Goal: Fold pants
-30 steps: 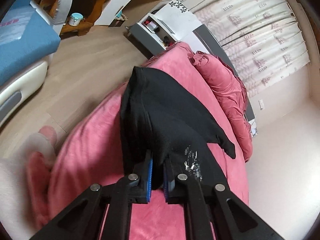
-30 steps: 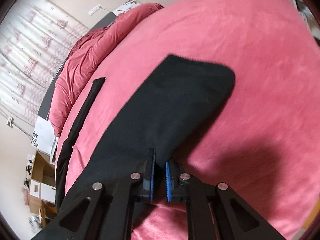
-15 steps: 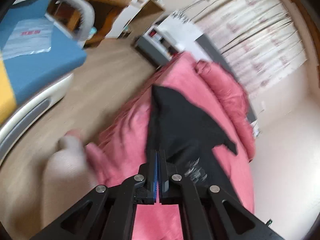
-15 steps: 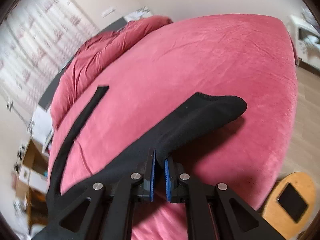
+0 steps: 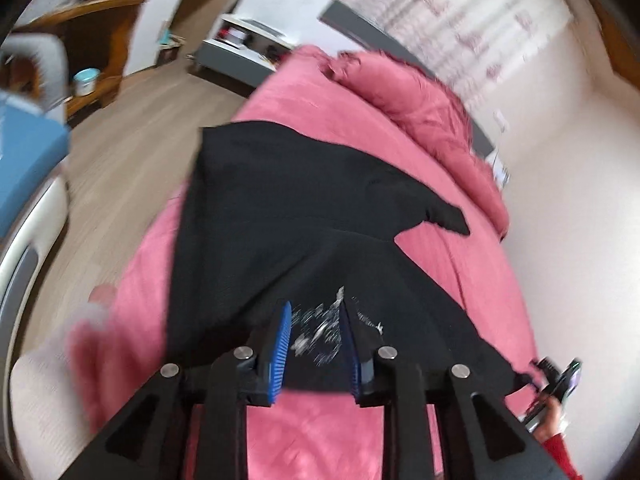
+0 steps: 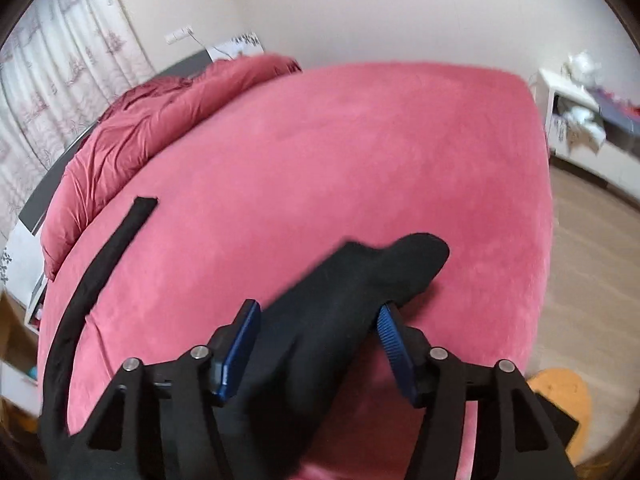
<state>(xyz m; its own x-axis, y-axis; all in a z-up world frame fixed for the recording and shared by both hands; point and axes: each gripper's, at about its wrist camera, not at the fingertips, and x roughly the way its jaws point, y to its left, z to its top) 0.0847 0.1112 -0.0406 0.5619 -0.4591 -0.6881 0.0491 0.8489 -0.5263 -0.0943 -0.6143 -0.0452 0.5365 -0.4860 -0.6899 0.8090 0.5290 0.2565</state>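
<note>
Black pants (image 5: 288, 216) lie spread on a pink bed (image 5: 472, 272), with a white print near my left gripper. My left gripper (image 5: 316, 334) is open, its blue pads apart over the printed part of the cloth. In the right wrist view a bunched pant leg (image 6: 360, 292) lies on the bed (image 6: 360, 152) between the open jaws of my right gripper (image 6: 320, 332). A thin black strip of the pants (image 6: 116, 244) runs along the bed's left side. The right gripper also shows in the left wrist view (image 5: 556, 380), held by a hand.
A pink duvet (image 5: 420, 92) is piled at the head of the bed by the curtains. A blue and white chair (image 5: 24, 168), wooden desk and white cabinet (image 5: 256, 28) stand on the wood floor. A white shelf unit (image 6: 580, 116) and an orange stool (image 6: 560, 400) stand at the right.
Both grippers have opened and let go of the pants. The cloth has dropped onto the bed, and the left view has swung over the bed.
</note>
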